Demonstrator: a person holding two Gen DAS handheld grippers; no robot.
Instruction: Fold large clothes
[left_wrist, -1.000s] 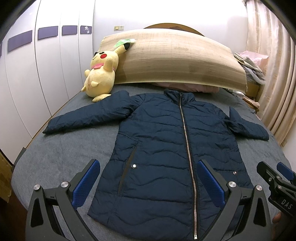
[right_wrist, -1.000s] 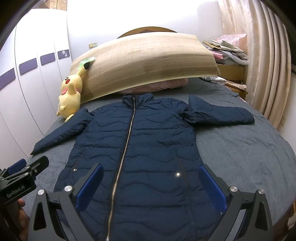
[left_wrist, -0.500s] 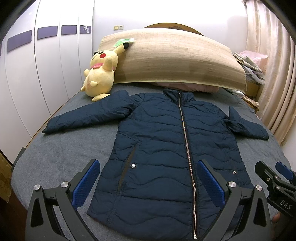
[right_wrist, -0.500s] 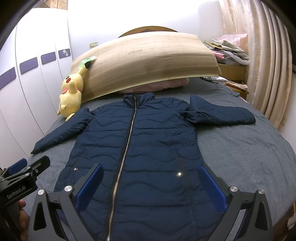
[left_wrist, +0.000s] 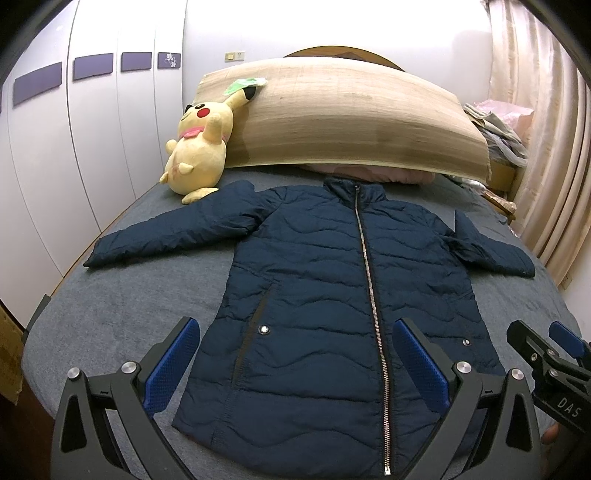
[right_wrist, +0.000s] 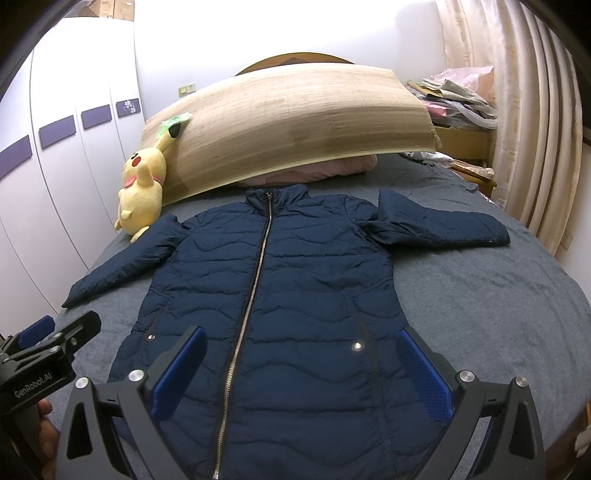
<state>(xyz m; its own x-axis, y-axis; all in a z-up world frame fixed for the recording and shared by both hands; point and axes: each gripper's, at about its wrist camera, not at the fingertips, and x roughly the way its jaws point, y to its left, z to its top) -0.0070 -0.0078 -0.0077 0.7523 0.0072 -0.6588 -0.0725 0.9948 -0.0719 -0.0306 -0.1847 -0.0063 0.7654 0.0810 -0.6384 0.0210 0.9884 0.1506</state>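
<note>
Left wrist view: a navy quilted puffer jacket (left_wrist: 332, 280) lies zipped and flat on the grey bed (left_wrist: 122, 310), unfolded. Left gripper (left_wrist: 295, 365) and right gripper (right_wrist: 301, 373) hover empty, fingers wide apart; a sleeve grab likely comes next. Readable: "GenRobot.AI", "DAS".

Left hand-held gripper (left_wrist: 295, 365) and right hand-held gripper (right_wrist: 301, 373), jaws wide apart, empty.

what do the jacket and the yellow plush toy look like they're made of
Jacket: likely smooth synthetic shell, nylon or polyester, with a faint sheen and wavy quilted stitching that suggests padding. Yellow plush toy: apparently soft, matte, fuzzy fabric, stuffed and rounded.
</note>
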